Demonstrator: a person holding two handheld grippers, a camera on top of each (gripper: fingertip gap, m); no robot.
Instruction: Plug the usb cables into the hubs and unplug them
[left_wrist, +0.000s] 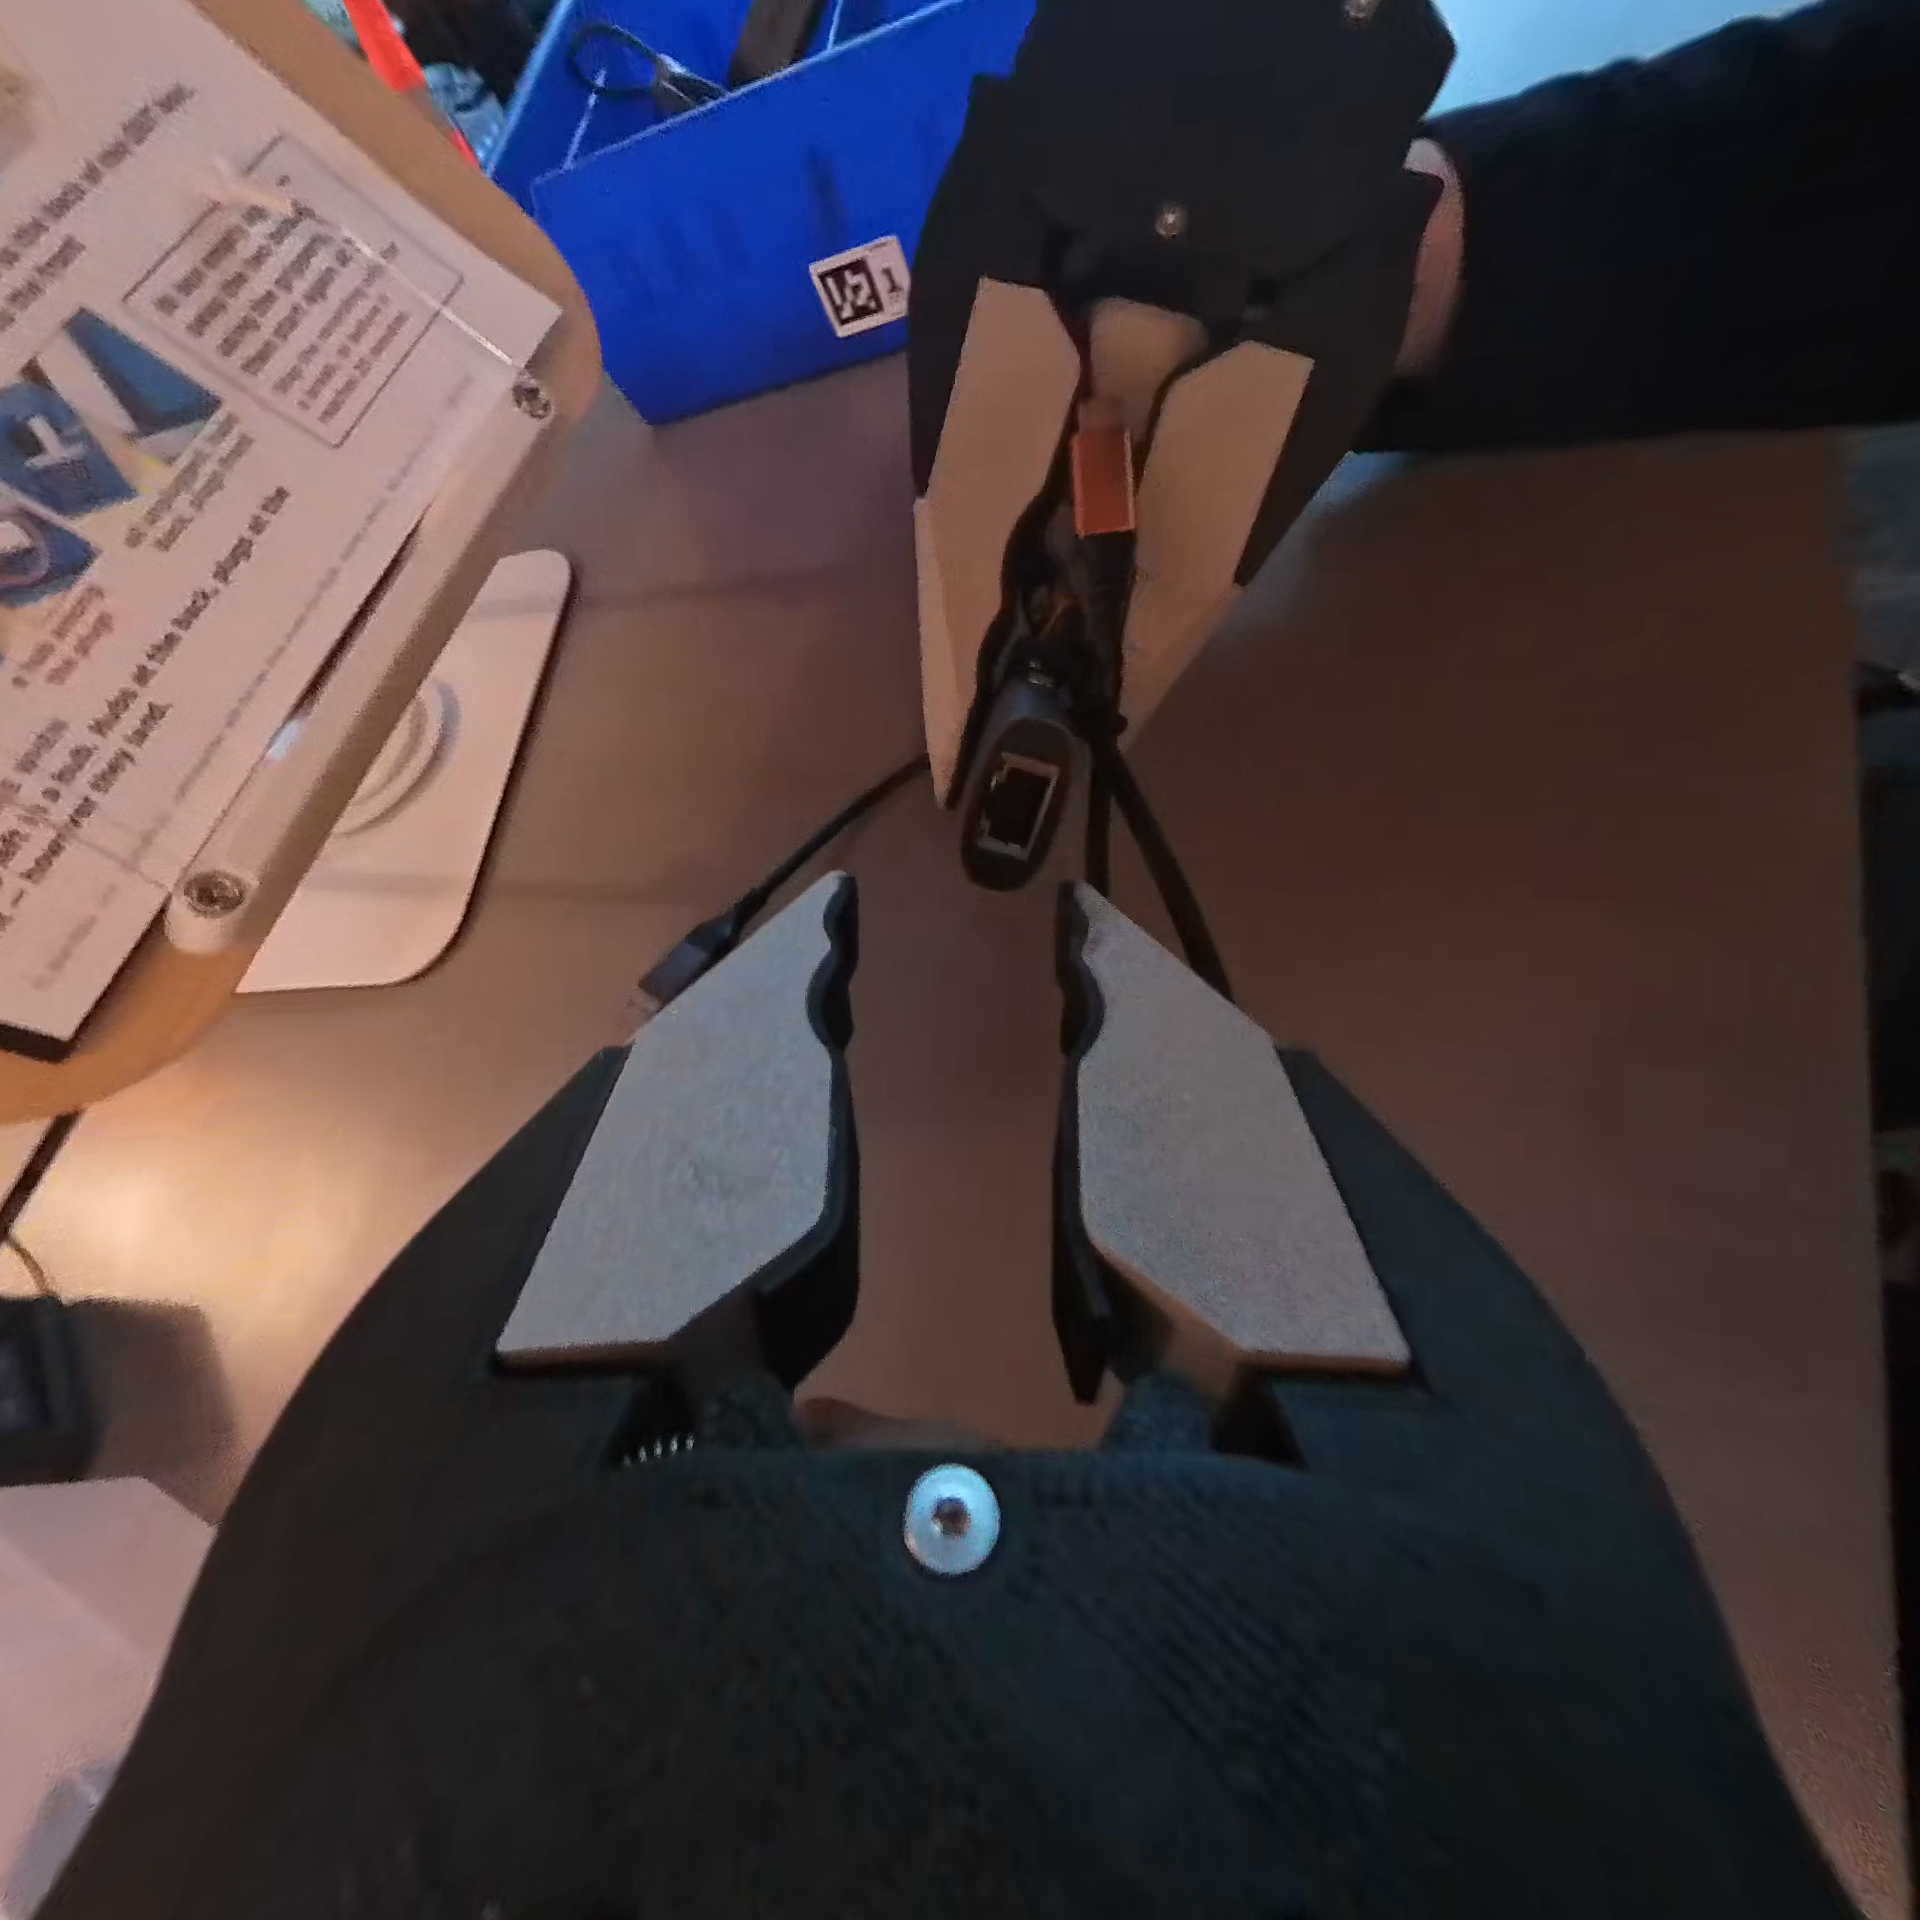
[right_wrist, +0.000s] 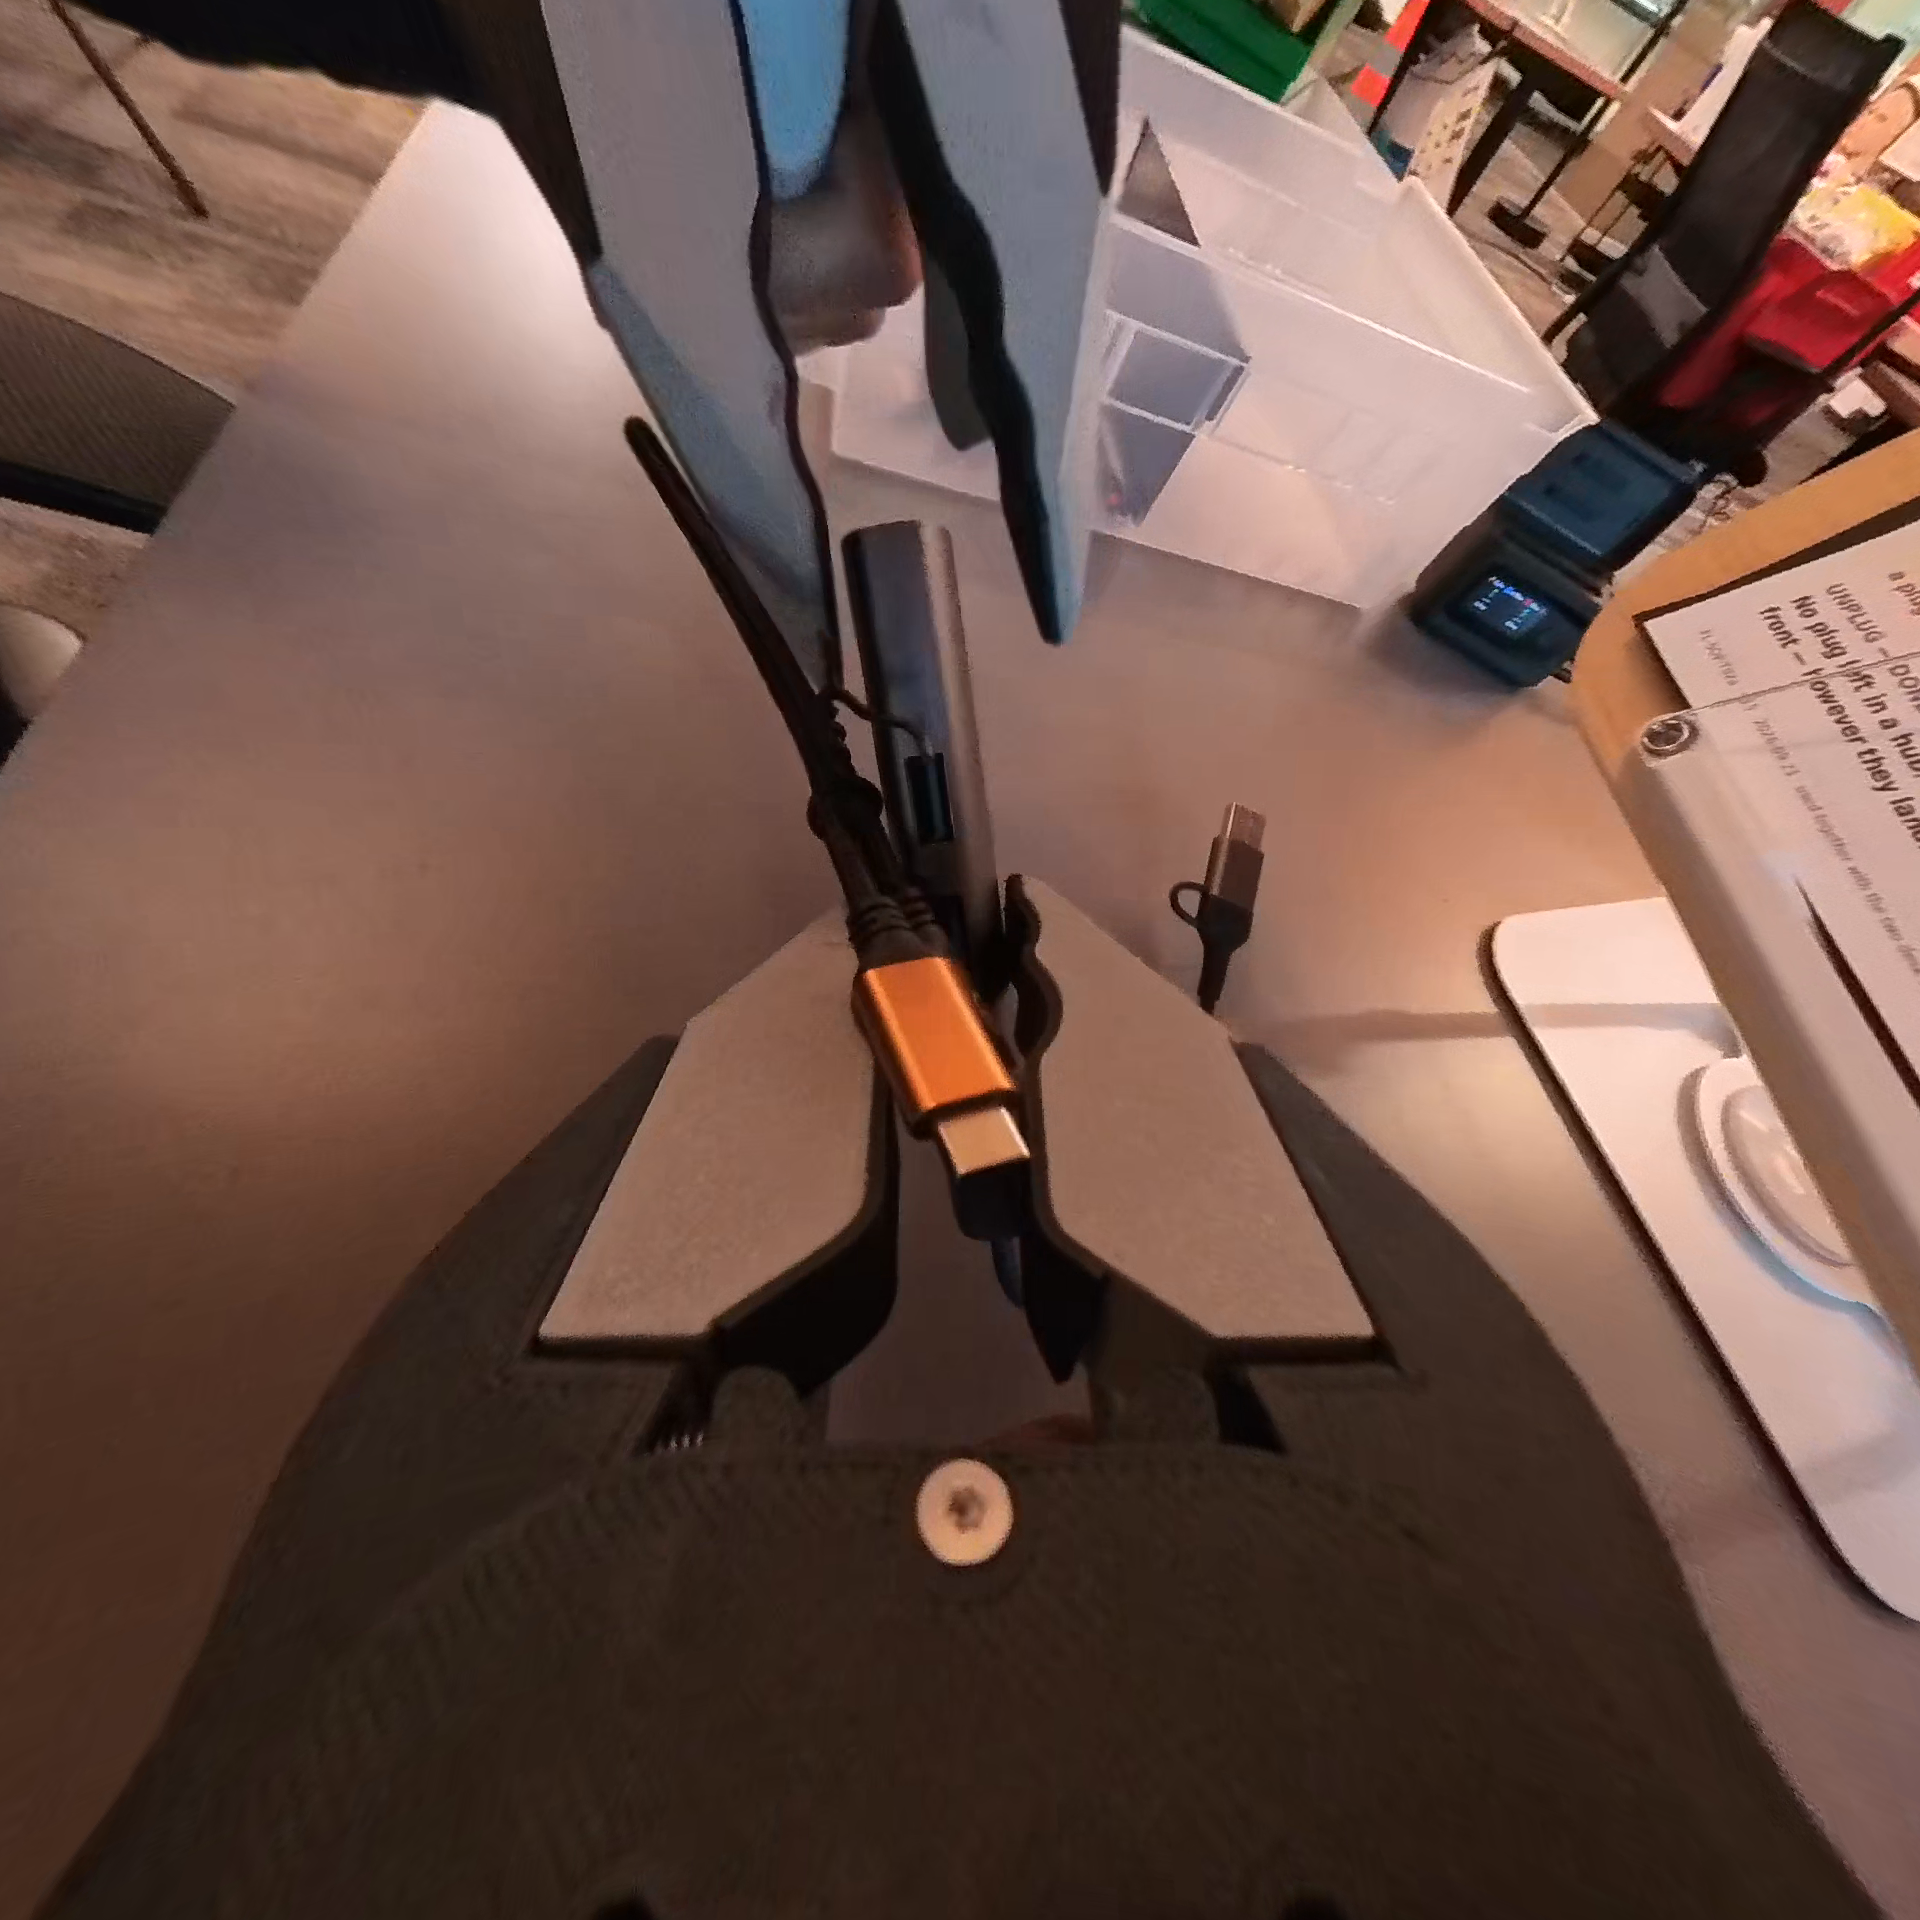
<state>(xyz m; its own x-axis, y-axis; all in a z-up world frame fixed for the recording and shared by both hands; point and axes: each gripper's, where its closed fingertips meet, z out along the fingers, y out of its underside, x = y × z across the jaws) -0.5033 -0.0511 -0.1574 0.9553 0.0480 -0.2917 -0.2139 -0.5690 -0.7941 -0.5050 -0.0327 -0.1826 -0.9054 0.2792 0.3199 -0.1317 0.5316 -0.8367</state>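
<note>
- Gripping the grey hub (right_wrist: 914, 717) near its end, right gripper (right_wrist: 961, 935); orange plug (right_wrist: 935, 1049) lies over its fingers.
- Left gripper (left_wrist: 956, 935) spread apart, holding nothing, facing hub's port end.
- Loose dark plug (right_wrist: 1231, 862) on table (right_wrist: 416, 831).

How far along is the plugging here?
Done: the right gripper has the grey hub clamped, lifted off the table. In hand: the open left gripper faces the hub's end, holding nothing. Left: the orange-shelled plug hangs loose and a grey plug lies on the table, both unplugged.

Blue bin (left_wrist: 748, 218), clear organiser (right_wrist: 1299, 312), instruction board (left_wrist: 208, 499)
</note>
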